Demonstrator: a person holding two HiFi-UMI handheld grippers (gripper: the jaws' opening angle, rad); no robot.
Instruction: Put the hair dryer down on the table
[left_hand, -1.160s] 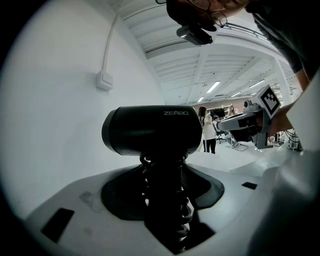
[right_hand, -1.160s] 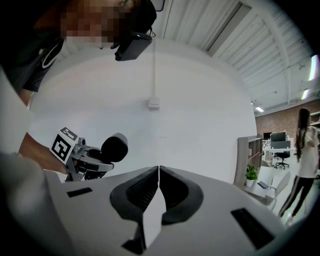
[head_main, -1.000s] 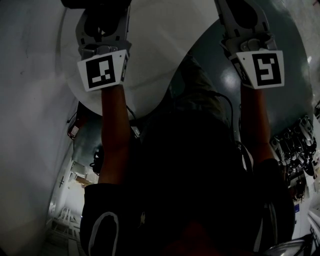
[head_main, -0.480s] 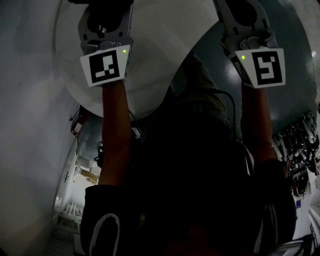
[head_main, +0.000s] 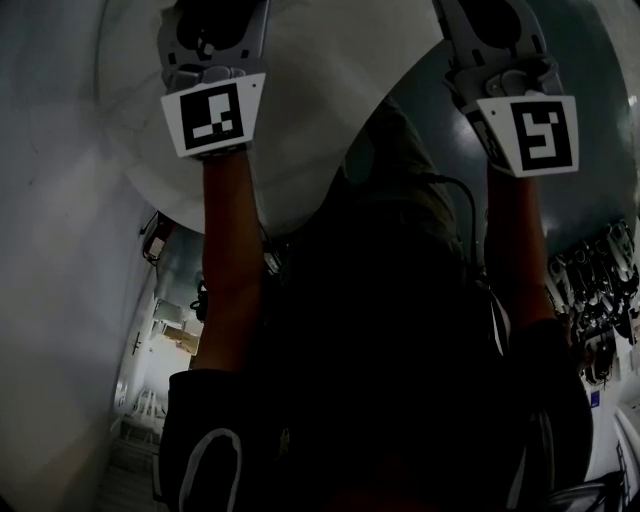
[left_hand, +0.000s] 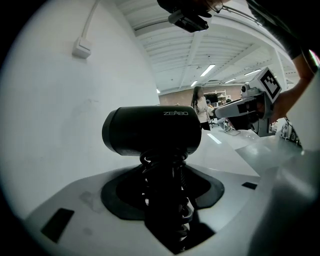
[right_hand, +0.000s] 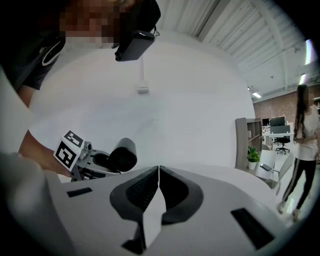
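A black hair dryer (left_hand: 152, 131) stands upright in my left gripper (left_hand: 165, 205), which is shut on its handle; a black coiled cord is wound around that handle. The right gripper view shows the dryer (right_hand: 122, 155) from its barrel end, left of my right gripper (right_hand: 158, 172). My right gripper is shut, its pads together with nothing between them. In the head view only the marker cubes of the left gripper (head_main: 213, 115) and right gripper (head_main: 530, 130) show at the top edge; the jaws and the dryer are out of frame.
A large white curved surface (head_main: 320, 110) lies ahead of both grippers, with a small white box and cable (right_hand: 143, 89) on it. A person (right_hand: 305, 145) walks at the far right near desks and a grey shelf (right_hand: 247, 142). My dark torso fills the lower head view.
Both marker cubes have drifted slightly up and outward in the head view. The left gripper's hold on the dryer looks the same.
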